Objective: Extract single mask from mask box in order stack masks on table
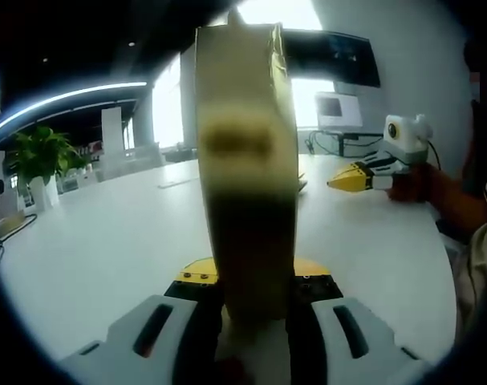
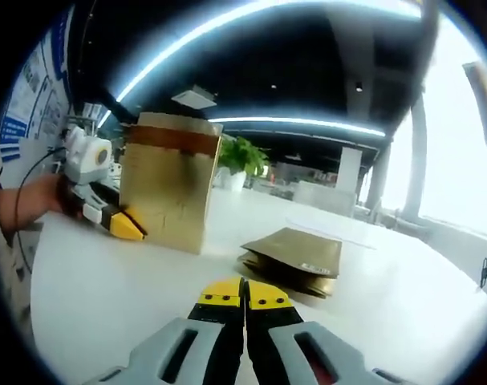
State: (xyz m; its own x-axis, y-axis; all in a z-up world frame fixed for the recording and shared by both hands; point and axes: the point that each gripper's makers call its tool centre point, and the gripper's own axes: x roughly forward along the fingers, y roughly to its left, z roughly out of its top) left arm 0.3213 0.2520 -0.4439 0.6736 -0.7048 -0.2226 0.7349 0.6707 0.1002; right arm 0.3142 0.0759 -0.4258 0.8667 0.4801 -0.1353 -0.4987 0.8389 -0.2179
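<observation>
Both grippers noted: our left gripper point(image 2: 135, 227) clamps the upright mask box point(image 2: 169, 184); right gripper point(image 2: 245, 295), jaws closed, empty, sits nearer the mask stack point(image 2: 295, 261).

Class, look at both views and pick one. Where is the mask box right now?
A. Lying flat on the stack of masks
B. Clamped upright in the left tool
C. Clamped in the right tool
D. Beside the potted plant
B: in the right gripper view the left tool grips the upright mask box, while the right tool is shut on nothing.
</observation>
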